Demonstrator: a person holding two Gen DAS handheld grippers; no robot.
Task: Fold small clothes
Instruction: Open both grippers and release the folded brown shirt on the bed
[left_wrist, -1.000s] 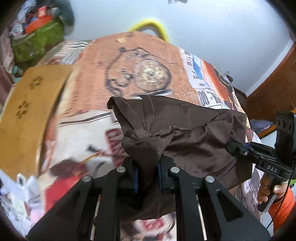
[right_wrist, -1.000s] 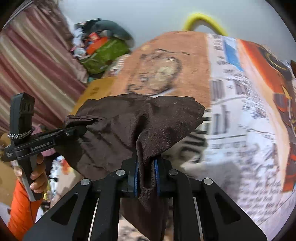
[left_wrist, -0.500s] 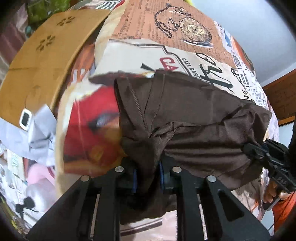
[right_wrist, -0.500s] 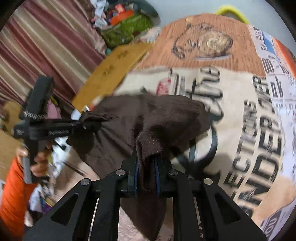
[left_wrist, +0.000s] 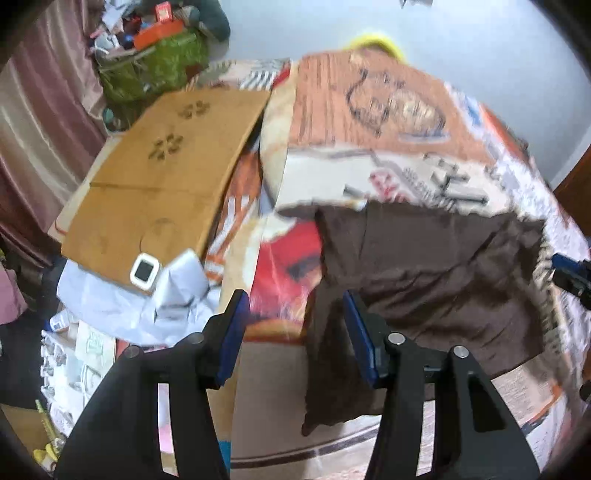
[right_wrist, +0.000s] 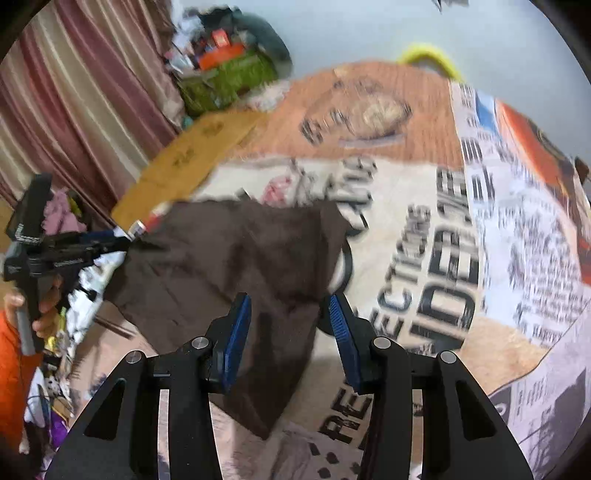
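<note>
A small dark brown garment (left_wrist: 424, 280) lies spread on the printed bedspread (left_wrist: 369, 122); it also shows in the right wrist view (right_wrist: 236, 266). My left gripper (left_wrist: 293, 325) is open, its blue pads apart, at the garment's left near corner, where a strip of cloth hangs down. My right gripper (right_wrist: 288, 325) is open over the garment's right near corner. Neither holds the cloth. The left gripper also shows in the right wrist view (right_wrist: 88, 247), held in a hand.
A brown cardboard sheet (left_wrist: 159, 177) lies left of the bedspread, with a small white device (left_wrist: 144, 272) and crumpled white paper (left_wrist: 147, 299) at its near end. A green bag (left_wrist: 155, 70) and clutter stand at the back left by striped curtains (right_wrist: 74, 92).
Both grippers carried the brown garment down onto the bedspread, then opened and let it go. The garment now lies spread out instead of hanging bunched from the jaws.
</note>
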